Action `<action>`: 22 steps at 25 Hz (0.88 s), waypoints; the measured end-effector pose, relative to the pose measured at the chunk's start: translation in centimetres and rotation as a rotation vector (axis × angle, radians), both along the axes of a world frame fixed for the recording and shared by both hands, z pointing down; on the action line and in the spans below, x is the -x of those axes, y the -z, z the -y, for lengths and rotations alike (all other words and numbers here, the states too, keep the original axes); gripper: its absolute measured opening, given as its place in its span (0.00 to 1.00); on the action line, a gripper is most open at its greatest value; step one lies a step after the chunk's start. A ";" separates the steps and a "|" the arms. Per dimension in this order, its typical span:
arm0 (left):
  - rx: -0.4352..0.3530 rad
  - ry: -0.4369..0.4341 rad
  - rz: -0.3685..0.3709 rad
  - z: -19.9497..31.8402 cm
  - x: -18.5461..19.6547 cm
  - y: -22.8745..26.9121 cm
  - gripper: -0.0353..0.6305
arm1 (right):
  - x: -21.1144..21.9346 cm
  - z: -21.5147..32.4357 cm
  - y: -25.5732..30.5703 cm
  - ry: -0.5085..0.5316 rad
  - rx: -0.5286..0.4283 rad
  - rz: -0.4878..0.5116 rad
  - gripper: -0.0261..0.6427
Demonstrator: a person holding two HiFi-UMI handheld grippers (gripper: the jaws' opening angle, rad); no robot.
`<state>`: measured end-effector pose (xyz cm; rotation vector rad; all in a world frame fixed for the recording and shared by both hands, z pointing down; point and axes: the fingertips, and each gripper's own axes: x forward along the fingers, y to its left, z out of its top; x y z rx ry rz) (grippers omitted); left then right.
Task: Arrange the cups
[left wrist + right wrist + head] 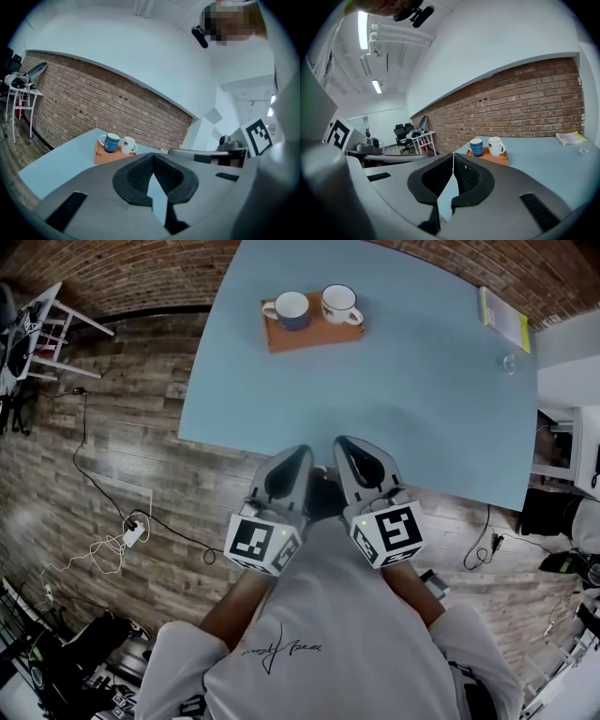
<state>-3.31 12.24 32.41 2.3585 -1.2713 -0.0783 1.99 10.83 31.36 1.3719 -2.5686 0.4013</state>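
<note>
Close to the person's chest, just short of the near edge of the light blue bench (403, 399), the left gripper (300, 454) and the right gripper (344, 444) sit side by side. Each has its jaws pressed together with nothing between them. Well apart from both, at the bench's far side, a blue striped cup (292, 308) and a white cup (338, 304) stand upright beside each other on an orange tray (281, 337).
</note>
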 end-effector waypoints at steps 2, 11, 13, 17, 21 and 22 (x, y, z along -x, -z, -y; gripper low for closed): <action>0.010 -0.005 -0.003 0.8 -0.5 -0.2 0.06 | -0.2 0.8 -0.2 0.005 0.003 0.003 0.07; 0.053 -0.046 0.010 3.6 -3.0 -1.0 0.06 | -1.9 4.5 0.2 0.012 -0.018 0.030 0.07; 0.060 -0.043 0.018 4.1 -3.4 -1.0 0.06 | -2.5 5.2 0.3 0.015 -0.025 0.039 0.07; 0.055 -0.022 0.029 4.7 -3.6 -0.8 0.06 | -2.9 5.8 0.4 0.043 -0.033 0.065 0.07; 0.029 -0.022 0.102 5.0 -3.9 -0.4 0.06 | -3.1 5.8 0.4 0.067 -0.026 0.090 0.07; 0.026 -0.026 0.106 5.0 -4.0 -0.3 0.06 | -3.1 5.8 0.4 0.072 -0.026 0.094 0.07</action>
